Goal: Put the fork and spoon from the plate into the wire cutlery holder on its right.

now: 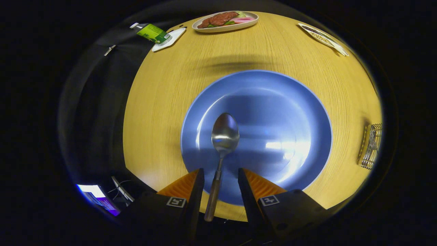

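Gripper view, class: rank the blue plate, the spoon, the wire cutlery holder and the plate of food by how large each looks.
1. Blue plate
2. Spoon, its handle between the open gripper's fingers
3. Plate of food
4. Wire cutlery holder

The last two look close; distance and fisheye distortion make their order unsure.

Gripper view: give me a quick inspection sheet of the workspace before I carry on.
Surface: round wooden table.
Job's things: spoon lying on blue plate, handle toward the fingers; wire cutlery holder right of the plate; fork not seen on the plate.
Clutter: dish of food, green carton on a white coaster, patterned tray, all beyond the plate.
Gripper: open, fingers either side of the spoon handle, not pressing it.
Cables: thin wires beside a lit screen.
Surroundings: dark booth.
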